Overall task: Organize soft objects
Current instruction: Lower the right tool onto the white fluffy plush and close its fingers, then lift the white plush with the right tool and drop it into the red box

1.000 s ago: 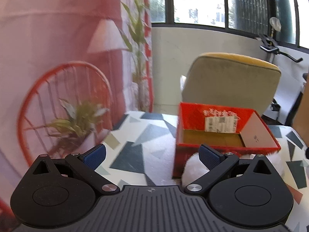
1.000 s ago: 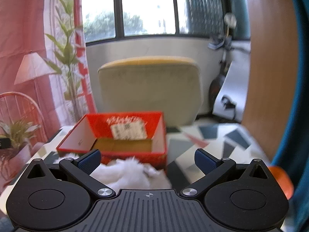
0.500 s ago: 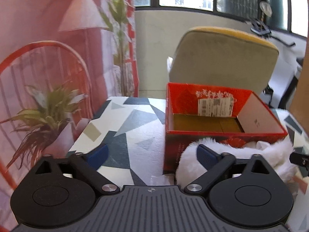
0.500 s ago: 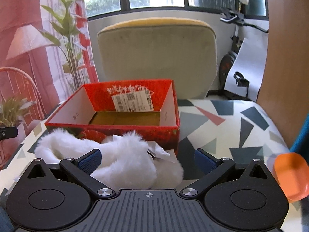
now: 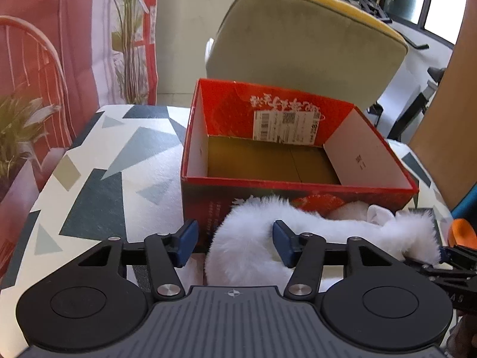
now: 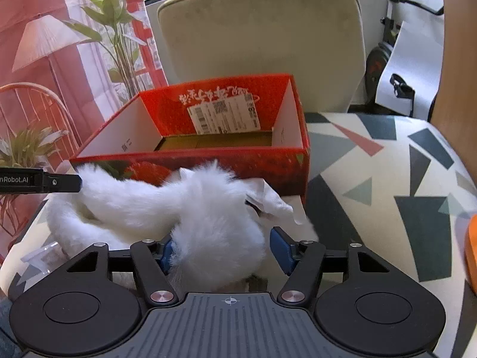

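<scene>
A white fluffy toy with a paper tag lies on the patterned table, right against the front wall of an open red box. My left gripper is low over the toy's left end. Its jaws are closing, with fur between them and a gap still at the left pad. My right gripper straddles the toy's right end, jaws also closing. Fur covers its left pad and stops just short of the right pad. The box holds nothing.
An olive chair stands behind the table. A potted plant is off the left edge. An orange object sits at the right. A clear plastic piece lies near the toy.
Both grippers came down and forward onto the fluffy toy, tilting further downward. Their jaws narrowed from wide open to either side of the fur.
</scene>
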A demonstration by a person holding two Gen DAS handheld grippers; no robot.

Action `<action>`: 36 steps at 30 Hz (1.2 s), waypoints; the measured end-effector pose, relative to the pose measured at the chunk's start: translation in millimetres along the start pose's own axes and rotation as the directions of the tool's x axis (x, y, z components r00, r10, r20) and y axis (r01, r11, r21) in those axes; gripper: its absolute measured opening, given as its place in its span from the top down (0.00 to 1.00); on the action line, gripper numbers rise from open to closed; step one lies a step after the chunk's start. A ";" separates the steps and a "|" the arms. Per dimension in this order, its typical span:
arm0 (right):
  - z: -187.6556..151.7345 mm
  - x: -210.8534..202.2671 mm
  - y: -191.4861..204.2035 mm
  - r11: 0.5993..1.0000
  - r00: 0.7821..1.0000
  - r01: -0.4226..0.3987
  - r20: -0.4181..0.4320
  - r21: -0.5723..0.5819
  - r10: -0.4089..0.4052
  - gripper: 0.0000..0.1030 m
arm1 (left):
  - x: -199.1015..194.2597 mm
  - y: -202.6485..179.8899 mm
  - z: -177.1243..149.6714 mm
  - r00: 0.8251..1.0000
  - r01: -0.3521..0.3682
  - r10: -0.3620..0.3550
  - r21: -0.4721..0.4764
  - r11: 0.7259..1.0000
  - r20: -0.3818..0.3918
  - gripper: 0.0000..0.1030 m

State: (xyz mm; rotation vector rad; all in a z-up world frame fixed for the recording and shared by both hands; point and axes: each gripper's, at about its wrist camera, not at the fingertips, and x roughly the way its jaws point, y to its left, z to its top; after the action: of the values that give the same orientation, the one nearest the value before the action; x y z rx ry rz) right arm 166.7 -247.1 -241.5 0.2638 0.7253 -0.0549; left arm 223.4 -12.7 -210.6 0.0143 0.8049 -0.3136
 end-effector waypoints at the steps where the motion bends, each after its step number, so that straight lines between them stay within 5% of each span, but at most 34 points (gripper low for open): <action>1: -1.6 1.2 -2.5 1.000 1.000 -0.002 -0.002 0.004 0.002 0.48 | 2.1 -0.2 0.3 1.000 0.000 0.000 0.004 1.000 -0.008 0.44; 10: -10.5 9.3 -5.1 1.000 1.000 -0.023 -0.012 -0.010 0.023 0.66 | 25.0 -0.8 -1.5 0.996 -0.001 0.004 0.027 1.000 -0.094 0.43; 19: -13.4 9.2 -10.6 0.999 0.999 -0.033 0.002 0.004 0.033 0.70 | 26.7 -10.1 -12.2 0.991 0.012 -0.006 0.049 0.999 -0.132 0.43; 21: -13.4 9.7 -11.9 0.999 0.999 -0.035 0.003 0.008 0.035 0.70 | 26.3 -6.8 -15.1 0.992 -0.013 0.017 0.039 0.999 -0.128 0.56; 26: -15.0 8.8 -16.5 0.999 0.999 -0.033 0.005 0.035 0.033 0.67 | 20.0 3.3 -26.5 0.994 0.009 -0.013 -0.043 0.999 -0.110 0.71; 31: -16.1 6.0 -18.4 0.998 0.999 -0.032 0.019 0.055 0.031 0.66 | 14.5 8.7 -39.1 0.998 -0.007 -0.001 -0.123 0.992 -0.062 0.76; 36: -16.7 2.0 -19.9 0.997 0.999 -0.038 0.032 0.069 0.036 0.68 | 6.4 -2.8 -49.0 0.998 -0.062 0.063 -0.073 0.995 0.011 0.80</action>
State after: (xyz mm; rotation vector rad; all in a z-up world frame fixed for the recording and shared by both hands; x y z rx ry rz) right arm 154.6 -261.9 -259.2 0.3424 0.6885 -0.0491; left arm 192.1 -10.7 -248.9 -0.0309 0.8008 -0.2251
